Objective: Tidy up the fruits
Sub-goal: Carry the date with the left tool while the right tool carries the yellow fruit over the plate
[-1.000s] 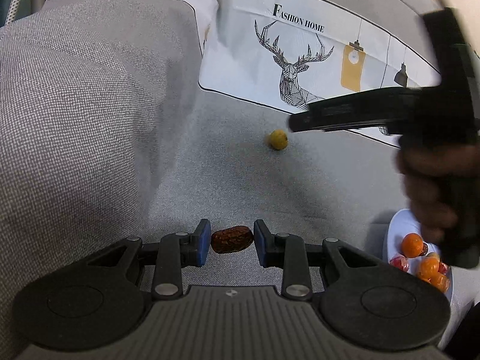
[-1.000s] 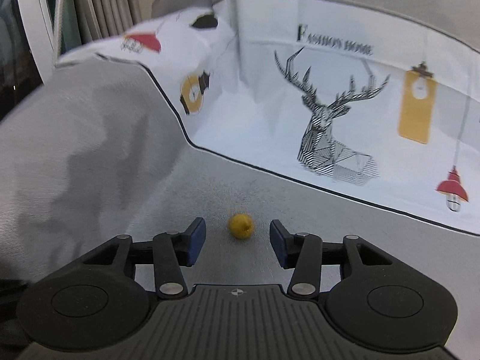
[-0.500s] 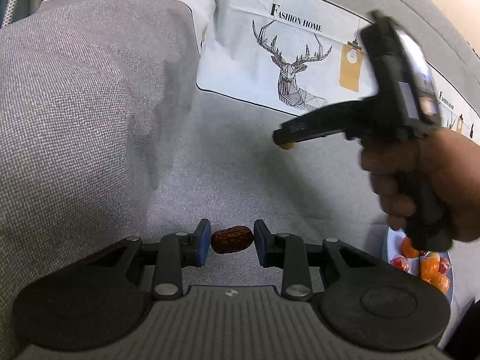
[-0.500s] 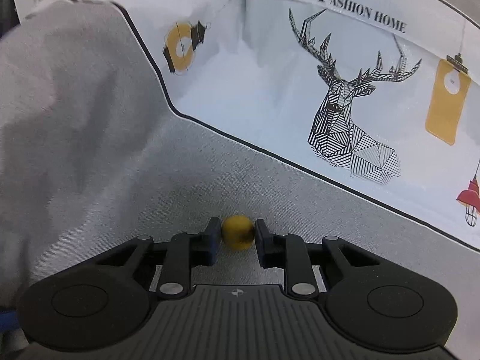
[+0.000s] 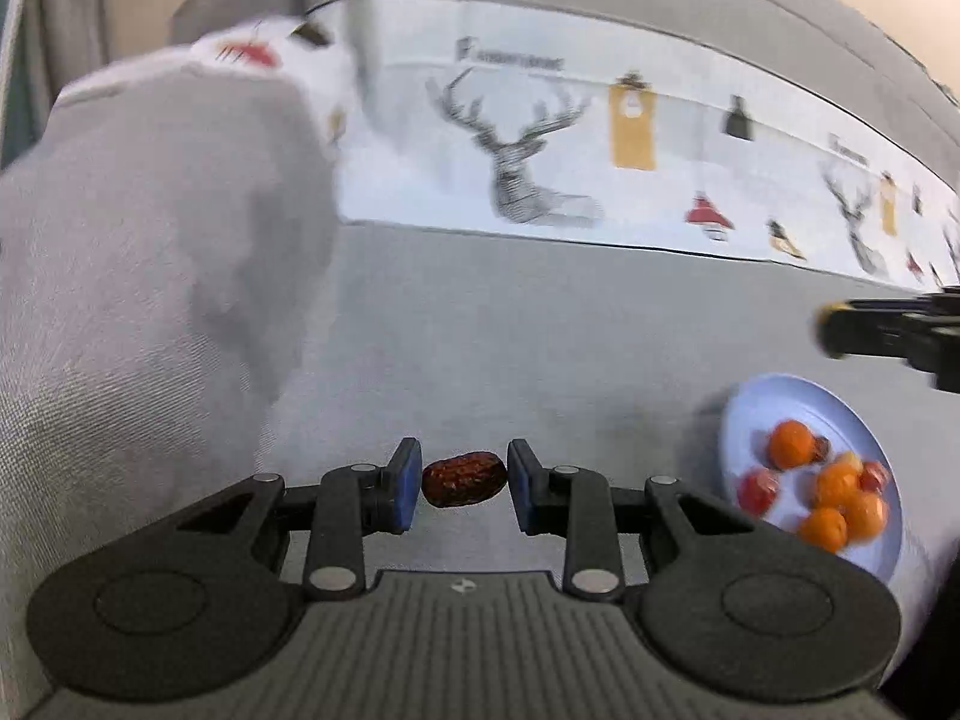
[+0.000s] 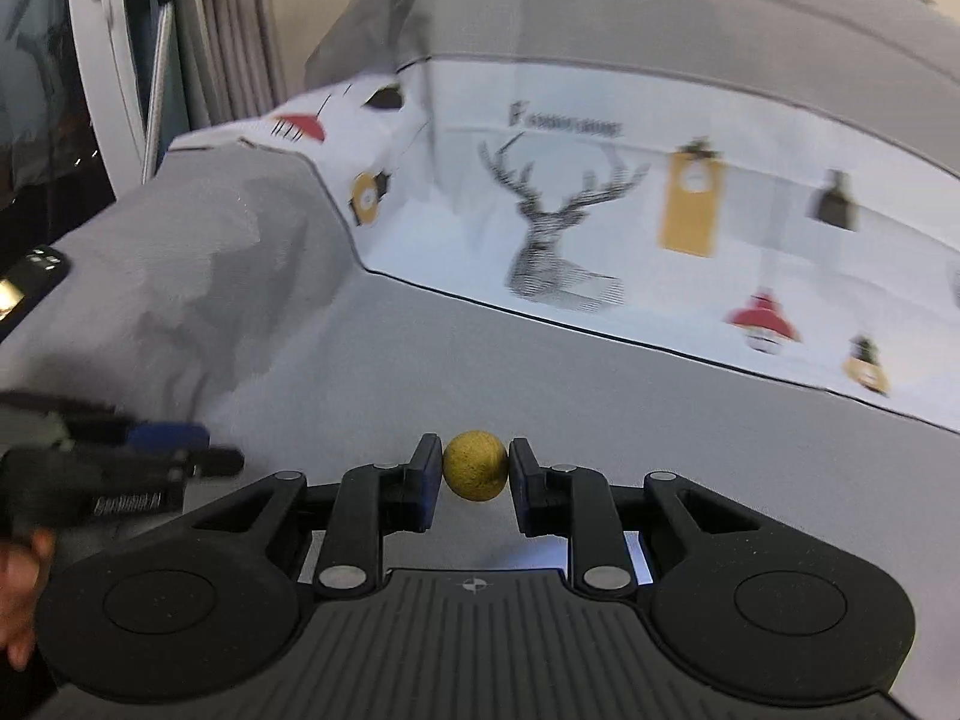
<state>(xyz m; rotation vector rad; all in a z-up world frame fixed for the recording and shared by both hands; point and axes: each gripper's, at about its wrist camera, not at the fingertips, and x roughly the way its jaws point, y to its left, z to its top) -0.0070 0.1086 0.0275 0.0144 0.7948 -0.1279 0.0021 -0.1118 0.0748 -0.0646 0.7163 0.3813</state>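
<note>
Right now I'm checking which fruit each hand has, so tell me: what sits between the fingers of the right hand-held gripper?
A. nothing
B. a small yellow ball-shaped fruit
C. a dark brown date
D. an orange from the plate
B: in the right wrist view the right hand-held gripper has its jaws against both sides of the small yellow fruit.
</note>
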